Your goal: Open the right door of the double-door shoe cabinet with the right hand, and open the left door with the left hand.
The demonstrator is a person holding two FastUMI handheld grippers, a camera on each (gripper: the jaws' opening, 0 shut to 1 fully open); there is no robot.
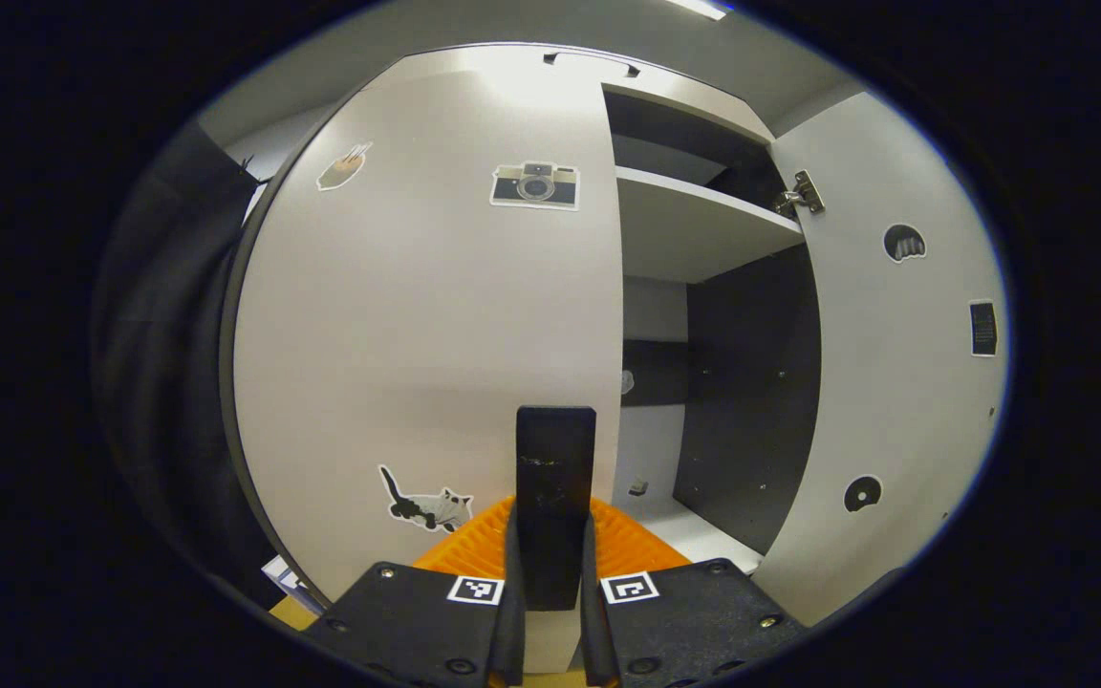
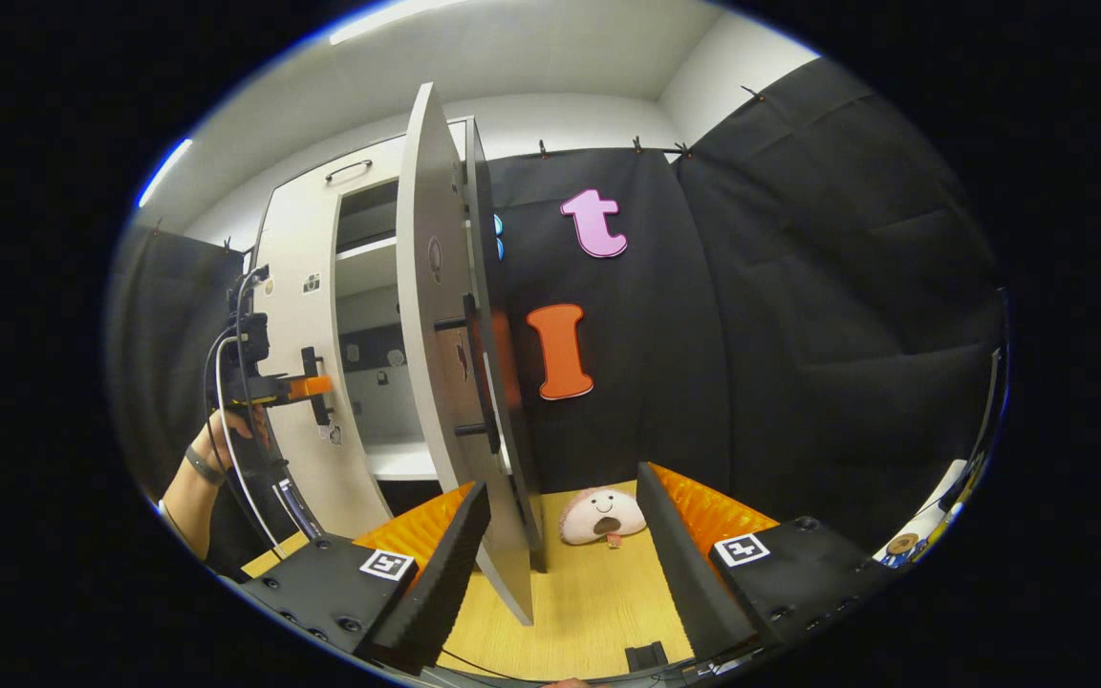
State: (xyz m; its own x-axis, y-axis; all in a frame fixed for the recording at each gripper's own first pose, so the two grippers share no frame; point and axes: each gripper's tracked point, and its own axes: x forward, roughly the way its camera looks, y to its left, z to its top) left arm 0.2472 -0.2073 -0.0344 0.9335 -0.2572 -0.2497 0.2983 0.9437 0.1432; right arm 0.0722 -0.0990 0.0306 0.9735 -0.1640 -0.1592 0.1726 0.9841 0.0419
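In the left gripper view the white left door (image 1: pixel 417 315), with a camera sticker and a cat sticker, stands closed. Its dark upright handle (image 1: pixel 555 449) sits between the fingers of my left gripper (image 1: pixel 555 535), which is shut on it. The right door (image 1: pixel 895 363) is swung wide, baring shelves (image 1: pixel 694 225). In the right gripper view that right door (image 2: pixel 441 315) stands edge-on with its handle (image 2: pixel 479 382) on the far face. My right gripper (image 2: pixel 565 535) is open, the door's lower edge between its fingers, close to the left finger (image 2: pixel 450 554). The left gripper (image 2: pixel 307 387) shows farther off at the left door.
A hand (image 2: pixel 216 449) with a wristband holds the left gripper, cables trailing from it. A small round plush toy (image 2: pixel 601 514) lies on the wooden floor (image 2: pixel 589 602) at the foot of the black cloth wall (image 2: pixel 799 334) behind the open door.
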